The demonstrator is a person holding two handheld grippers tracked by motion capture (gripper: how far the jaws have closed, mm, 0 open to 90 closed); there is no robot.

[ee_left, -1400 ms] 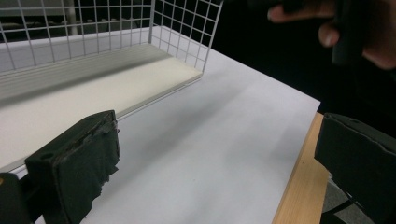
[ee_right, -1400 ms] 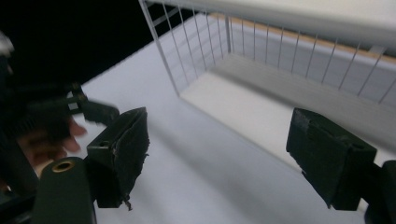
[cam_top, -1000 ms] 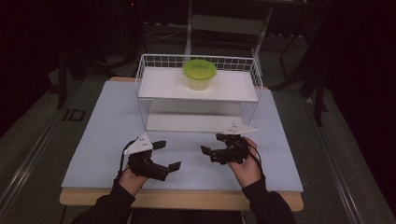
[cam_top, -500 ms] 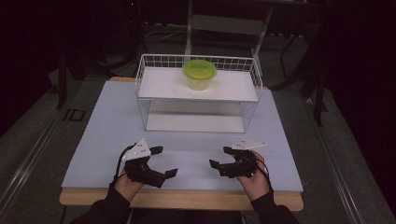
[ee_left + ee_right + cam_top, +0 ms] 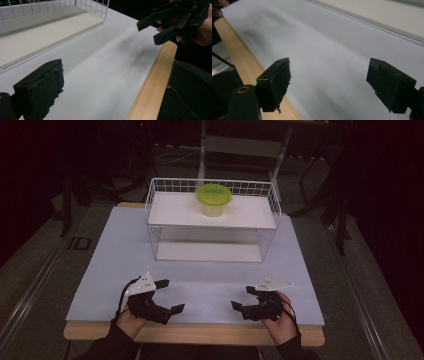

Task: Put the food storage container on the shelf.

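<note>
Two grippers sit low in the high view, one per hand, near the table's (image 5: 100, 270) wooden front edge. The left gripper (image 5: 167, 296), lower left, has its black jaws spread wide with nothing between them. The right gripper (image 5: 243, 298), lower right, is equally wide and empty; its worn, frayed pads (image 5: 279, 80) show in the right gripper view. Each carries one pale three-cornered plate. The tabletop is a smooth pale sheet. Upper centre stands one white wire rack (image 5: 212, 222) with two flat shelves. On its top shelf rests one round container (image 5: 214, 201) with a bright green lid. No writing is readable.
</note>
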